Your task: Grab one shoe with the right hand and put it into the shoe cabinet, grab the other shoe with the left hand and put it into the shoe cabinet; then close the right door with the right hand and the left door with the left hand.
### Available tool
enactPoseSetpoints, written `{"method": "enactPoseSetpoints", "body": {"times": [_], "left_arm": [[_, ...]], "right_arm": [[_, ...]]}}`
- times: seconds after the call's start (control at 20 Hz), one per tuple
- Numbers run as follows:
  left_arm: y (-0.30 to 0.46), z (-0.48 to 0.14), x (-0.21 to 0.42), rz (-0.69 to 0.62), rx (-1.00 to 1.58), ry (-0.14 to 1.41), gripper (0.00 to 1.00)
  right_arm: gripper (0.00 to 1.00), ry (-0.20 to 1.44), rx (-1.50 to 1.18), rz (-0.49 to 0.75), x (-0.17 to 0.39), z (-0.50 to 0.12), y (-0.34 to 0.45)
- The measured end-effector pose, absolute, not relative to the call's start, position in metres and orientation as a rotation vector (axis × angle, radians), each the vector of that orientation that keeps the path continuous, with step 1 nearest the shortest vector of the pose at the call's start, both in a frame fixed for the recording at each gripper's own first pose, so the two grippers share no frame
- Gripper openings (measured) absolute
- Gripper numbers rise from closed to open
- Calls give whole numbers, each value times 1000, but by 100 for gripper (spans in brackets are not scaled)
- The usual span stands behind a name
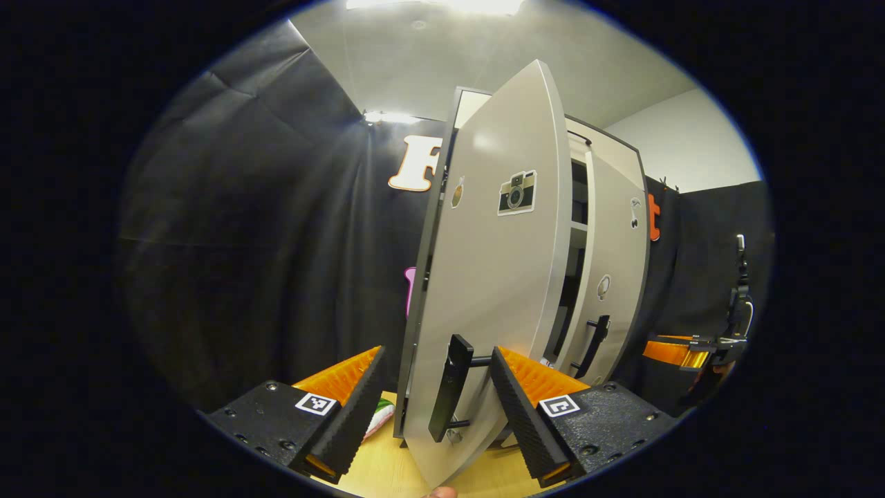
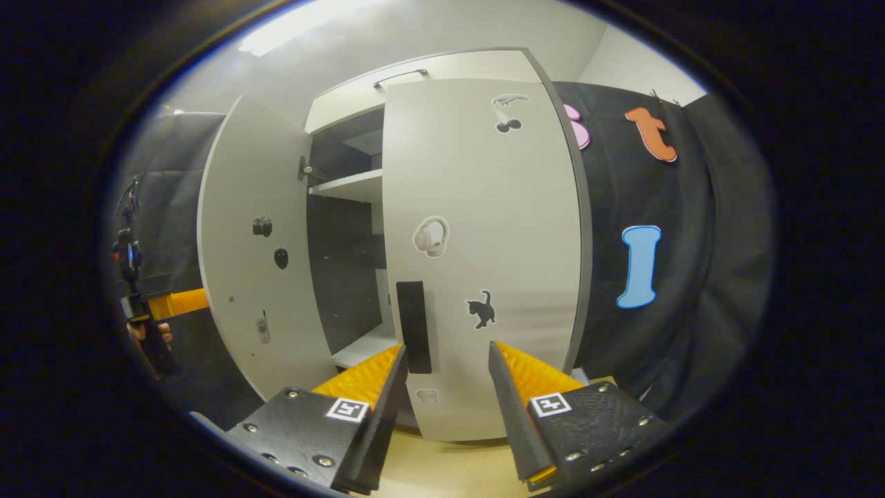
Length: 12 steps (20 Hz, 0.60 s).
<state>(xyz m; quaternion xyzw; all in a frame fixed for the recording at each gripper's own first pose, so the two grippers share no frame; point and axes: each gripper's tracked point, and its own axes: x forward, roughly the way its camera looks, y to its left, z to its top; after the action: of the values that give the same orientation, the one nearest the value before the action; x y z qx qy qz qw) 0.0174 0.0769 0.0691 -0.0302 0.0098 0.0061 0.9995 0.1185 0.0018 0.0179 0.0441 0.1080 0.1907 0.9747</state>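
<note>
The pale shoe cabinet has its left door [image 1: 498,277] standing partly open, seen nearly edge-on in the left gripper view. My left gripper [image 1: 437,408] is open, its fingers set wide on either side of that door's black handle [image 1: 448,387] without pressing it. The right door [image 2: 484,249] lies almost flat against the cabinet front. Just below its black handle [image 2: 413,325], my right gripper [image 2: 442,387] is open and holds nothing. Between the doors a dark interior with white shelves [image 2: 352,185] shows. The left door [image 2: 252,242] and the left gripper [image 2: 148,304] appear at the left of the right gripper view.
A small white, green and pink object [image 1: 382,415] lies on the wooden floor [image 1: 387,470] left of the cabinet, by my left finger. The right gripper [image 1: 695,351] hangs far right beside the right door [image 1: 615,256]. Black cloth walls surround the cabinet.
</note>
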Motion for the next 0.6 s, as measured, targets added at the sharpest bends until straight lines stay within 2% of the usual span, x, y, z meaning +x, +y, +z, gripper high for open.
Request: {"method": "enactPoseSetpoints", "body": {"times": [0.45, 0.5, 0.6], "left_arm": [[37, 65, 44, -76, -53, 30, 91], [32, 63, 45, -86, -56, 33, 91], [19, 61, 54, -103, -52, 36, 92]], "right_arm": [[63, 226, 99, 297, 114, 13, -35], [70, 227, 102, 288, 114, 12, -38], [70, 223, 103, 273, 115, 13, -45]]}}
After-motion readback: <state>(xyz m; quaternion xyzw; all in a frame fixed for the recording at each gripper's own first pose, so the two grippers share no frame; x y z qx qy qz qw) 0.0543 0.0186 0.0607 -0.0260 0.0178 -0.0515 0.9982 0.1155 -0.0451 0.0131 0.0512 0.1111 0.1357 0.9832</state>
